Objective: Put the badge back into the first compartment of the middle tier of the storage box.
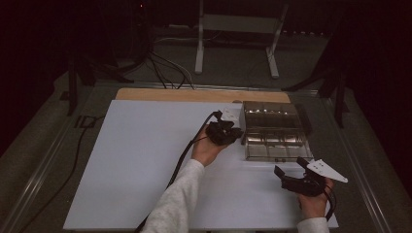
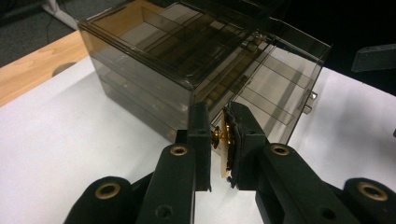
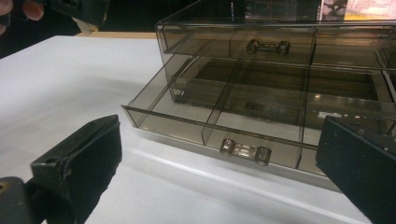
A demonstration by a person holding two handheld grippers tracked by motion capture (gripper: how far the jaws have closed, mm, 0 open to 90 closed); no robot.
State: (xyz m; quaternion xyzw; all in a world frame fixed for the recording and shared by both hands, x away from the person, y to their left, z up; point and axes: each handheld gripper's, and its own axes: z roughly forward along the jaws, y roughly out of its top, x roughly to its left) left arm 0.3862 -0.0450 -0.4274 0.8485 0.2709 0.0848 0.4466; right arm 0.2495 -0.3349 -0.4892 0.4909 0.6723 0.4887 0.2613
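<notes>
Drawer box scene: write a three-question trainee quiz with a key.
1. True or false: the bottom drawer of the smoked plastic drawer box is pulled out.
2. What does the left claw hold? A) a small gold-coloured metal piece B) a pen C) nothing
3. In what state is the right claw?

Key:
1. True; it juts forward over the white board, its handle facing the right claw.
2. A; the gold piece is pinched between the shut jaws beside the box.
3. Open, with nothing between its jaws, in front of the drawer.
</notes>
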